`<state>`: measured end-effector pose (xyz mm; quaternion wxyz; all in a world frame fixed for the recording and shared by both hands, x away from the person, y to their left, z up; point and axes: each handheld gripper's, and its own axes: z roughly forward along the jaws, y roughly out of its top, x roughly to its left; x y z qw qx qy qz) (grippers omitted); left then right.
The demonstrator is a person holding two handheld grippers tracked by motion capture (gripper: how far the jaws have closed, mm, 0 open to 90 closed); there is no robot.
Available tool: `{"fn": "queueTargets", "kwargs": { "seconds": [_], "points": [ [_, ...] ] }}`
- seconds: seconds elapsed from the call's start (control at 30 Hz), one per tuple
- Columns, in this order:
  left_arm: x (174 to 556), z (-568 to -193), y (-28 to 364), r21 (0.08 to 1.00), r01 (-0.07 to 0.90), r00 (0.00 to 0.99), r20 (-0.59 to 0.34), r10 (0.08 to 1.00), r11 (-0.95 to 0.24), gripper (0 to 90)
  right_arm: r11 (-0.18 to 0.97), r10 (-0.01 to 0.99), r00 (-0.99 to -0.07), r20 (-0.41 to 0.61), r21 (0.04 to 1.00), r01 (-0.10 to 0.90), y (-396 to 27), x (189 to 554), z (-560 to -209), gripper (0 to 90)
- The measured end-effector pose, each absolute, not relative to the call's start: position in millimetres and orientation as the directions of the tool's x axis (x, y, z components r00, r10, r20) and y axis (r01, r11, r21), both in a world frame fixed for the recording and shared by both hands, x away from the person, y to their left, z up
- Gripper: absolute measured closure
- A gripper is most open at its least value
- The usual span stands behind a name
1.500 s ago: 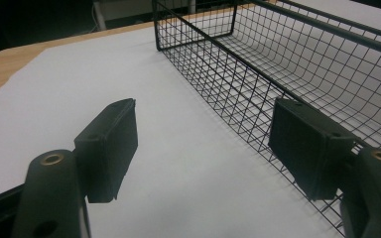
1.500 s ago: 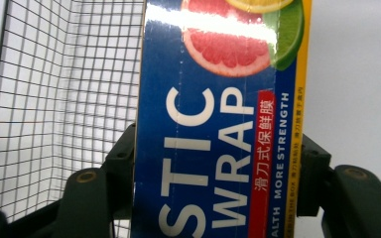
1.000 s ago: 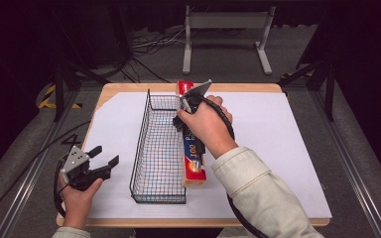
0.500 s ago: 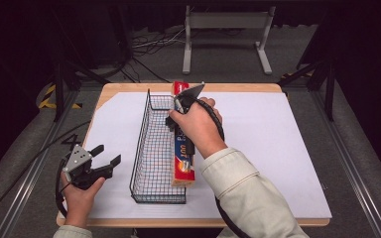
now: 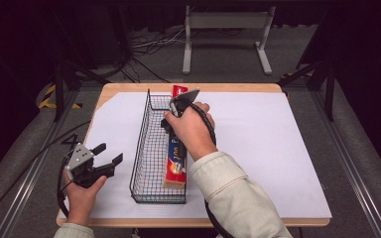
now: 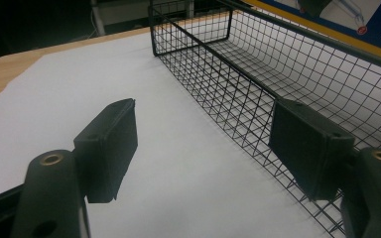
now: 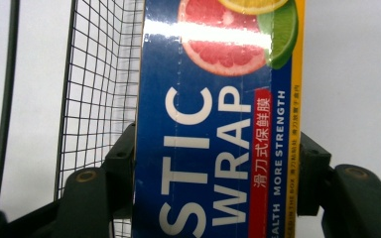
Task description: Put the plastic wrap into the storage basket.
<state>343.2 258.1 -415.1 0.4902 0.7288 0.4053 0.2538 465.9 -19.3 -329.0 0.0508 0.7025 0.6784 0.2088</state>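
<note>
A long blue plastic wrap box (image 5: pixel 175 163) with red ends hangs lengthwise over the right rim of a black wire basket (image 5: pixel 151 148). My right gripper (image 5: pixel 172 125) is shut on the box's middle from above, under the person's hand. In the right gripper view the jaws press both long sides of the box (image 7: pixel 218 124), and the basket's mesh wall (image 7: pixel 99 89) runs along its left edge. My left gripper (image 5: pixel 108 154) is open and holds nothing, just left of the basket. In the left gripper view its gripper (image 6: pixel 203 144) faces the basket's near wall (image 6: pixel 228 84).
The basket stands on a white sheet (image 5: pixel 258 148) that covers a wooden table (image 5: pixel 238 88). A metal stand (image 5: pixel 225 29) and cables lie on the dark floor beyond the table.
My right gripper has carried the box left and down, from beside the basket to over its right rim. The left gripper has stayed where it was.
</note>
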Motion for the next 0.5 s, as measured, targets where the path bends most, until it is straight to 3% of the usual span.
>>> {"fn": "queueTargets", "kwargs": {
  "seconds": [0.5],
  "points": [
    [343.2,-415.4,257.6,0.921,0.34,0.543,-0.025,0.839,-0.192,27.3,-0.092,0.977,0.026,0.212,0.31,0.946,-11.8,467.7,-346.2,38.8]
  ]
}}
